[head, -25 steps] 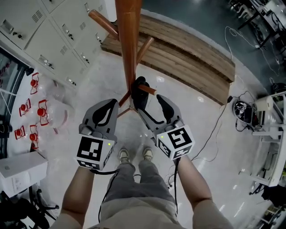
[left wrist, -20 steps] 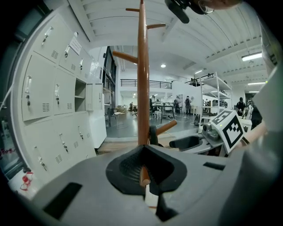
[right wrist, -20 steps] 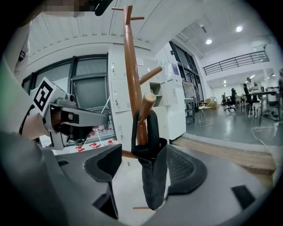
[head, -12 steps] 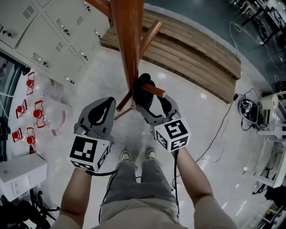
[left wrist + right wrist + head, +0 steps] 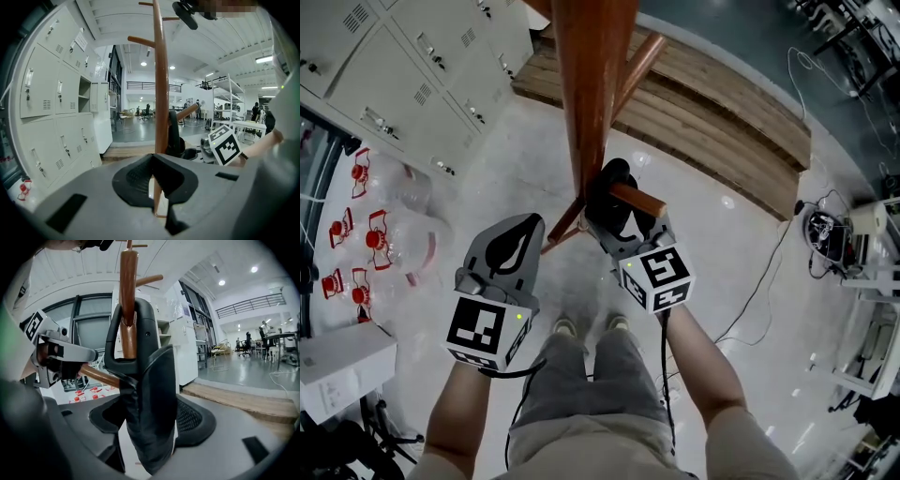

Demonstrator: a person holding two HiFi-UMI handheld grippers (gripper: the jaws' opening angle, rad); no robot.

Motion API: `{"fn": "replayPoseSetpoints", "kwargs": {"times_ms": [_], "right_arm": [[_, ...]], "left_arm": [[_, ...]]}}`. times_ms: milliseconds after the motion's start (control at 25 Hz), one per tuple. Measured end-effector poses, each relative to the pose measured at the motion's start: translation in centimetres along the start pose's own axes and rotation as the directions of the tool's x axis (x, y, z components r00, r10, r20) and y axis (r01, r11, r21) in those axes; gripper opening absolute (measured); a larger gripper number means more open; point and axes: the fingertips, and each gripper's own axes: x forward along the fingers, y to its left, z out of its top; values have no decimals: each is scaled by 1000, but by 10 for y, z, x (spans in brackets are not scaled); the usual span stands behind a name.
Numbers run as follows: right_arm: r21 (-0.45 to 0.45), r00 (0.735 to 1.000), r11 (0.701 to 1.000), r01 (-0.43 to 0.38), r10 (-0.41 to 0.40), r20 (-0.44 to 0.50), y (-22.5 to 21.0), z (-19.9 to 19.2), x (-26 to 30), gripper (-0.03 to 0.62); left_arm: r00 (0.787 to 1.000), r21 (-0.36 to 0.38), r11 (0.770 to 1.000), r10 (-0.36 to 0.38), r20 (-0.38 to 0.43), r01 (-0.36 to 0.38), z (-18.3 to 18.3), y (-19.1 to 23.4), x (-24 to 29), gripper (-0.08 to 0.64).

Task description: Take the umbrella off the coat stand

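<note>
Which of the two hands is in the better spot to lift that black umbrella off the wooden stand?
Right. The right gripper has its jaws closed on the umbrella hanging from the peg, so lifting probably frees it. The left gripper is shut, empty, clear of the umbrella.

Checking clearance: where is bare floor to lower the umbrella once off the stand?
Bare pale floor right of the right gripper on the black umbrella, up to the wooden plank platform. Crowded left: red-capped clear bottles, grey lockers; the brown wooden coat stand blocks straight ahead.
</note>
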Motion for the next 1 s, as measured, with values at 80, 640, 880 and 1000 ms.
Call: {"fn": "replayPoseSetpoints", "kwargs": {"times_ms": [80, 640, 880, 1000], "right_arm": [[-11, 1000, 1000, 11, -11, 3, -2, 0, 1, 291], [53, 998, 997, 59, -58, -17, 1, 18, -29, 247], [57, 995, 994, 98, -98, -7, -7, 49, -64, 247], [47, 993, 992, 120, -120, -7, -11, 64, -83, 247]], "left_arm": [[1000, 3, 1000, -2, -7, 2, -4, -1, 0, 6], [1000, 11, 1000, -1, -26, 1, 19, -10, -27, 6], [1000, 21, 1000, -16, -27, 17, 43, -29, -42, 6], [999, 32, 999, -33, -29, 34, 56, -40, -49, 6]]}}
